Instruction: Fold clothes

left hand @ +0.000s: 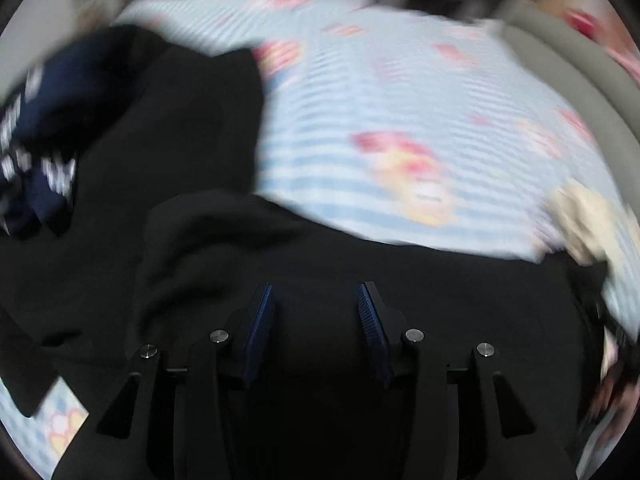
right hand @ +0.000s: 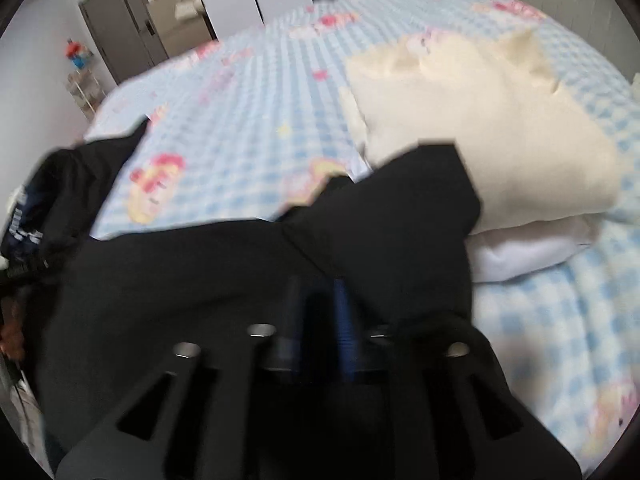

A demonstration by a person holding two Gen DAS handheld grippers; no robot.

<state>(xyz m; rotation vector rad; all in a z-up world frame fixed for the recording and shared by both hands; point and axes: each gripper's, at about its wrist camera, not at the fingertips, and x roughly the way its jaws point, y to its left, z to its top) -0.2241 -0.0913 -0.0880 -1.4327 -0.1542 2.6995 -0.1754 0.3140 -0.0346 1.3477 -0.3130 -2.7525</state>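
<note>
Both grippers sit right over the black garment (left hand: pixel 340 264), which lies spread on the checked bedspread (left hand: pixel 400 100). Key relation: cloth is directly under and ahead of both sets of fingers, long axis running roughly side to side across both views.

Left gripper (left hand: pixel 316 312): jaws apart, nothing pinched, black cloth below the gap; contact w/ pads can't be told. It hangs over the flat middle part. Right gripper (right hand: pixel 316 312): blurred, jaws narrow but w/ a gap; dark cloth shows behind them, can't tell if any is caught. It's nearer the sleeve-like flap (right hand: pixel 400 200) that overlaps the cream folded piece (right hand: pixel 480 120), so prob the right hand takes that end.

Garment look: matte black, soft, rumpled on the left side of the left wrist view, no clean crease seen yet; fold prob not finished. Navy item w/ white print (left hand: pixel 44 120) bunched beside it at far left, touching or overlapping, unclear which.
</note>
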